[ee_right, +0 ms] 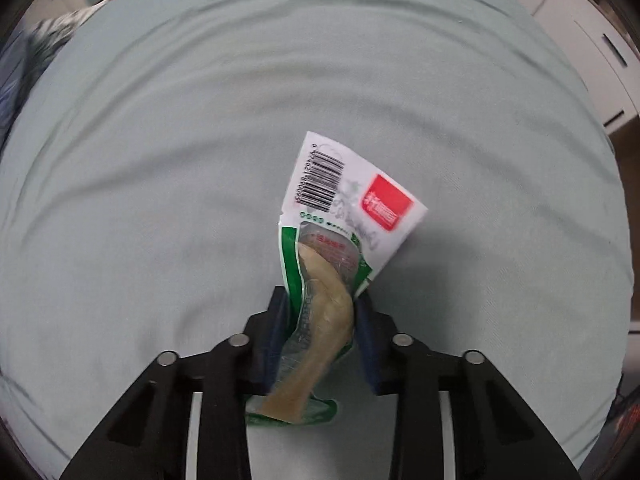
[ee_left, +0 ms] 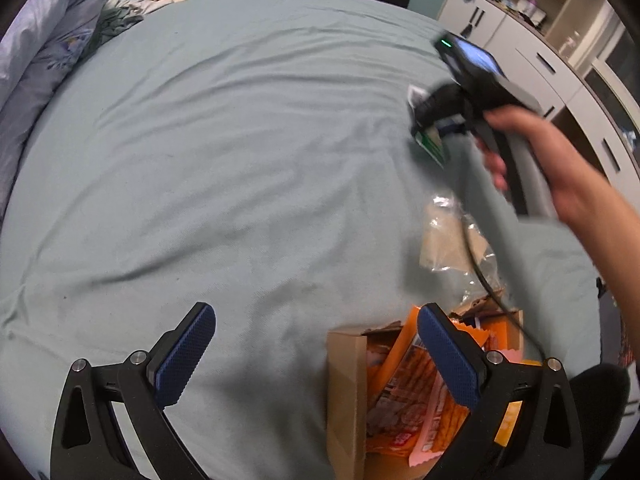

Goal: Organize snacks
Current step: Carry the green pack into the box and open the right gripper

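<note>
One green-and-white snack packet hangs over the pale bed sheet, clamped between the narrowed jaws of the right gripper, while the left gripper stands wide apart and empty beside one cardboard box of orange snack packs.

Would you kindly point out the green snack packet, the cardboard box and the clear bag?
Green snack packet (ee_right: 320, 280), right wrist view, its window.
Cardboard box (ee_left: 346, 392), left wrist view, its left wall.
Clear bag (ee_left: 444, 236), left wrist view, its middle.
</note>
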`<state>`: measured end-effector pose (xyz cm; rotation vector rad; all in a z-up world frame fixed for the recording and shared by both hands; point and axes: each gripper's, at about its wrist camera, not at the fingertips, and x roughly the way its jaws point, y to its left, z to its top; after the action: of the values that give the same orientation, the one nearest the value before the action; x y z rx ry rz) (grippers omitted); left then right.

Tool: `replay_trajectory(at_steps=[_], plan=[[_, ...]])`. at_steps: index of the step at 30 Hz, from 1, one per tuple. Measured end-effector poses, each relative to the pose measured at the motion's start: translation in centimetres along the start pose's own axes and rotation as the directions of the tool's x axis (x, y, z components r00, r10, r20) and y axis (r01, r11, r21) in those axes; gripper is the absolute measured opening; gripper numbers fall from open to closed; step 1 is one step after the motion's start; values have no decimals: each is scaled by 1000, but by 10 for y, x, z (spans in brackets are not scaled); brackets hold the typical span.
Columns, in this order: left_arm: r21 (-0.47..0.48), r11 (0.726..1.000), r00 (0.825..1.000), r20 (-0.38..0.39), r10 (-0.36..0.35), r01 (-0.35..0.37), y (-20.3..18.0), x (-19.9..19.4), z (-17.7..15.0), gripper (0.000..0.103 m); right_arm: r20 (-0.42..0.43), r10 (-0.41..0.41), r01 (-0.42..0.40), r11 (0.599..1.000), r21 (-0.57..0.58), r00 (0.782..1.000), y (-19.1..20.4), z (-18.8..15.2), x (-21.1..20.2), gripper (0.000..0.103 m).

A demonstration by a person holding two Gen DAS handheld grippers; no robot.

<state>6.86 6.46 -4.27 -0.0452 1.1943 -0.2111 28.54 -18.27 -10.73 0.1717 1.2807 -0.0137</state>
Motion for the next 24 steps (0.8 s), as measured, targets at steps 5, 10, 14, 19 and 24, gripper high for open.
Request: replay_trajectory(at_steps=[5,10,14,19,24], plan=[[-21,1000,999,27,19,-19,5,-13,-8,103,1,121,-120,991,57,993,-32,-49,-21,27],[-17,999,999,38,36,-36,3,-27,-24,103,128,128,-132,991,23,984,-69,-98,-91,27],[11,1000,999,46,-2,2,-4,-36,-35,103,189,209,-194,976,-98,959,-66,-163,-161,27],[75,991,992,71,105,-110,-10,-35,-38,103,117,309,-283,939,-196,944,-38,-219,-177,28],[34,991,990,60,126,-128,-1,-35,-41,103,63,317,-294,925,-242,946,-5,-253,-133,28]])
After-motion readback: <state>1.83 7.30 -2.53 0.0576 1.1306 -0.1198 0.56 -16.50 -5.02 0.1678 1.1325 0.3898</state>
